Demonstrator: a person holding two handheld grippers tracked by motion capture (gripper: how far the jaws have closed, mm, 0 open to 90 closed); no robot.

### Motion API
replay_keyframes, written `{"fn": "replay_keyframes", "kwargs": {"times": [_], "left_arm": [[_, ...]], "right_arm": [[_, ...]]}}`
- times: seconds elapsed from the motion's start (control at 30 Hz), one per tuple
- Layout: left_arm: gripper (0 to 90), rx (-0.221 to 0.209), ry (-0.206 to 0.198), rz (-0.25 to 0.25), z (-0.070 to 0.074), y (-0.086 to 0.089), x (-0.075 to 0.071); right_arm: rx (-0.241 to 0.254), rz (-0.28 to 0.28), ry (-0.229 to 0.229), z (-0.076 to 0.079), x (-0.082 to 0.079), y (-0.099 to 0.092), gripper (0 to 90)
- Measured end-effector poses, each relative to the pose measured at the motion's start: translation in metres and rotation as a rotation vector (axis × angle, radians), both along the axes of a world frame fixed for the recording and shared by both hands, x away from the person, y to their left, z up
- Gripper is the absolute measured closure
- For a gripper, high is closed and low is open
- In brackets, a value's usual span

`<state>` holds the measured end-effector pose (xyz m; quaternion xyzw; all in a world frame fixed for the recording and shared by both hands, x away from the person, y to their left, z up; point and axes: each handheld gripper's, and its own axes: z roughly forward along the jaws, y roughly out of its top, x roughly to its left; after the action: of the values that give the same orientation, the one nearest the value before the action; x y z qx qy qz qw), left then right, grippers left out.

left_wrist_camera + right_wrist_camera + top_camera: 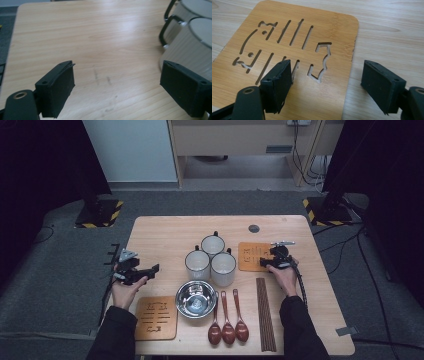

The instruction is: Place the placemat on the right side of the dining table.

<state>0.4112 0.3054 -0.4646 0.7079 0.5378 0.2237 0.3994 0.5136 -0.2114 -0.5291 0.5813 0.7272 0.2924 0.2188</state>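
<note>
High view shows a table set with 3 white enamel mugs [211, 260], a steel bowl [196, 299], 3 wooden spoons [228, 320], chopsticks [265, 315] and 2 bamboo trivets. Right gripper [264, 262] hangs over the right edge of the far-right trivet [287, 50]; its jaws stand apart, one above the trivet and one above bare tabletop, pressing on nothing. Left gripper [154, 269] sits at the left of the table, jaws apart and empty, pointing toward the mugs [190, 47]. Near-left trivet [156, 317] lies flat by the bowl. Judgement: the far-right trivet is approached but not gripped; grasping and placing remain.
</note>
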Motion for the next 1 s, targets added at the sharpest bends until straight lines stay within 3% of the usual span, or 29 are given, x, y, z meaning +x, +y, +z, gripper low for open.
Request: {"fn": "replay_keyframes", "kwargs": {"times": [0.17, 0.33, 0.47, 0.73, 0.87, 1.0], "left_arm": [[11.3, -0.014, 0.003, 0.032, -0.005, 0.015, -0.009], [11.2, 0.005, 0.032, 0.053, -0.018, 0.023, -0.009], [11.1, 0.015, 0.045, 0.066, -0.026, 0.027, -0.007], [11.1, 0.049, 0.118, 0.069, -0.046, 0.028, -0.003], [10.2, 0.101, 0.163, 0.065, -0.058, 0.026, 0.001], [9.7, 0.098, 0.177, 0.067, -0.062, 0.027, 0.002]], "right_arm": [[-0.013, -0.017, -0.001, 0.001, -0.004, -0.013, 27.3], [-0.034, -0.03, 0.018, 0.004, -0.007, -0.026, 28.1], [-0.034, -0.047, 0.009, 0.003, -0.012, -0.034, 28.4], [-0.044, -0.064, 0.026, 0.005, -0.018, -0.048, 27.4], [-0.032, -0.074, 0.023, 0.004, -0.024, -0.057, 27.3], [-0.028, -0.081, 0.022, 0.004, -0.028, -0.065, 27.4]]}}
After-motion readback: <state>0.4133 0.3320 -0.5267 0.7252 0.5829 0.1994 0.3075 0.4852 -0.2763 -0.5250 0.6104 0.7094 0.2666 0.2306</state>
